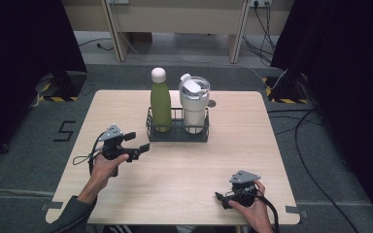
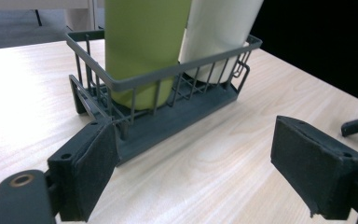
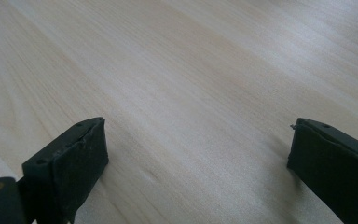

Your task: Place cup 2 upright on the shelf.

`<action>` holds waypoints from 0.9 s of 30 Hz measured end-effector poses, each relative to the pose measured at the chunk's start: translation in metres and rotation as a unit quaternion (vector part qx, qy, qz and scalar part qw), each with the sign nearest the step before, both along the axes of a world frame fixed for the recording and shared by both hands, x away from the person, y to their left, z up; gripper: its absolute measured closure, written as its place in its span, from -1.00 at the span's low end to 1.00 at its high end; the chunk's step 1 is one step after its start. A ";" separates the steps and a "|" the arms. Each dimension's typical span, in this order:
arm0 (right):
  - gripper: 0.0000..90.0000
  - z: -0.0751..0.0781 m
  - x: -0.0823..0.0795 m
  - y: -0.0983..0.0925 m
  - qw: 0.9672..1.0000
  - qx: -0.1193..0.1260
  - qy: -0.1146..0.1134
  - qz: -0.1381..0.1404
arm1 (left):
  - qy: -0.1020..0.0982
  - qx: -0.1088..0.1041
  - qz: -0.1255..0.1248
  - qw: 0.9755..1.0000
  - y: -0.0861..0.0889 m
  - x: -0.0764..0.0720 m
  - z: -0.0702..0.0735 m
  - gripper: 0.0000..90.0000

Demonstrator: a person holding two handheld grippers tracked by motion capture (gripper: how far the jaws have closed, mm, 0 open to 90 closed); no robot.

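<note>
The right gripper (image 1: pixel 223 199) rests low on the table (image 1: pixel 184 179) near its front edge, jaws spread and empty. Farther in, the left gripper (image 1: pixel 137 141), also spread wide, points at the wire rack (image 1: pixel 177 134) just beside it. The rack holds a green bottle (image 1: pixel 160 104) and a white tumbler (image 1: pixel 194 104), upright side by side.

place: lab or recording studio | signs: black curtains (image 1: pixel 24 58) on both sides | hazard-striped tape (image 1: pixel 58 98) on grey carpet | loose cables (image 1: pixel 311 141) across floor | lone wooden table (image 1: pixel 175 170) centred
</note>
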State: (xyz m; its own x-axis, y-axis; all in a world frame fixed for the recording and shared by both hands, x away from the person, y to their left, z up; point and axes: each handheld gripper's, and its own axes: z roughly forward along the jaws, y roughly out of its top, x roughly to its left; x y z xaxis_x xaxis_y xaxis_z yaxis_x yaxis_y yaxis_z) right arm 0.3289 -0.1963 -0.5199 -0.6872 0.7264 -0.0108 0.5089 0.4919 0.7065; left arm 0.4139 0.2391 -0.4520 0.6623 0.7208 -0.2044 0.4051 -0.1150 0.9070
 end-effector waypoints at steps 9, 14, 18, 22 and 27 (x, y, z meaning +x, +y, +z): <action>-0.89 0.000 0.000 0.000 1.000 0.000 0.001 0.000 | 0.005 0.010 -0.005 1.000 0.002 -0.006 -0.006 -0.67; -0.89 0.000 0.000 0.000 1.000 0.000 0.001 -0.001 | 0.009 0.018 -0.009 1.000 0.004 -0.009 -0.010 -0.67; -0.89 0.000 0.000 0.000 1.000 0.000 0.002 -0.001 | 0.012 0.018 -0.011 1.000 0.006 -0.012 -0.013 -0.67; -0.89 0.000 0.000 0.000 1.000 0.000 0.001 -0.001 | 0.013 0.023 -0.014 1.000 0.007 -0.016 -0.017 -0.67; -0.89 0.000 0.000 0.001 1.000 0.001 0.002 -0.002 | 0.017 0.028 -0.018 0.999 0.009 -0.023 -0.023 -0.67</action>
